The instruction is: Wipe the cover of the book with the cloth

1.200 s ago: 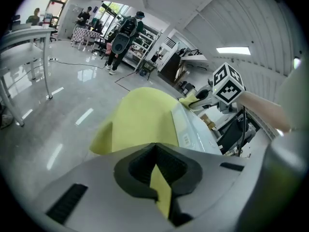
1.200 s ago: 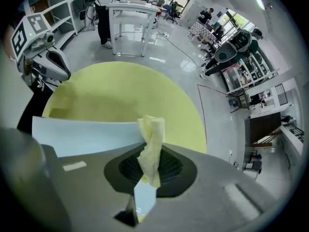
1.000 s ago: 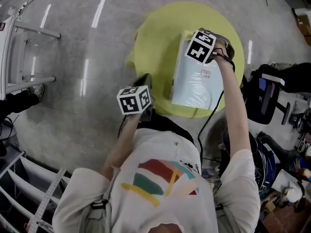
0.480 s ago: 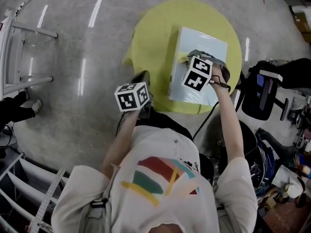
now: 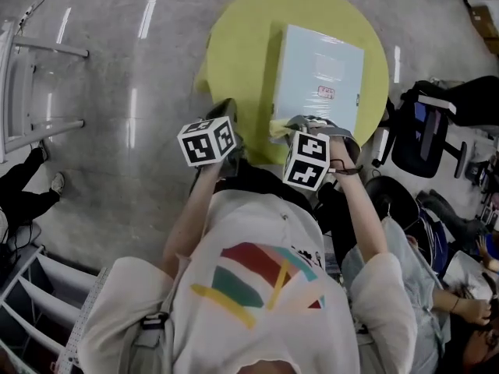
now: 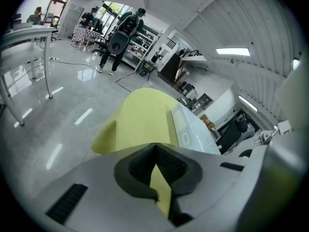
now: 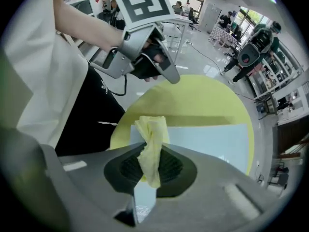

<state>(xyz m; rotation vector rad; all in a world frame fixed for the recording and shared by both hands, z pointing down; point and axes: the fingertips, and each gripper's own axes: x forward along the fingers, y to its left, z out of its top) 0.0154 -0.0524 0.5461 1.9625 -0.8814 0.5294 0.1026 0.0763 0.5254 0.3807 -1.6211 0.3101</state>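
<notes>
You hold a two-jaw gripper in each hand above a round yellow table (image 5: 234,61). A pale blue book (image 5: 320,68) lies flat on it, cover up. The right gripper (image 7: 149,170) points down at the book's near edge, close to its near left corner. Its jaws are pinched on a twisted yellow cloth (image 7: 150,139), whose loose end reaches out over the cover there; whether it presses on the cover cannot be told. The left gripper (image 6: 157,175) hangs off the book's left side, level with its near corner. Its jaws are pressed together with nothing between them, and it touches neither book nor cloth.

The step in hand looks like a wiping stroke, with the cloth at the near end of the book. Nearly all the cover lies beyond the cloth, toward the book's far edge. The next move likely calls for a firm pinch, the cloth pressed flat on the cover, and a sweep toward the far edge. Later strokes would shift toward the book's right side. Nothing holds the book, so it may slide.
</notes>
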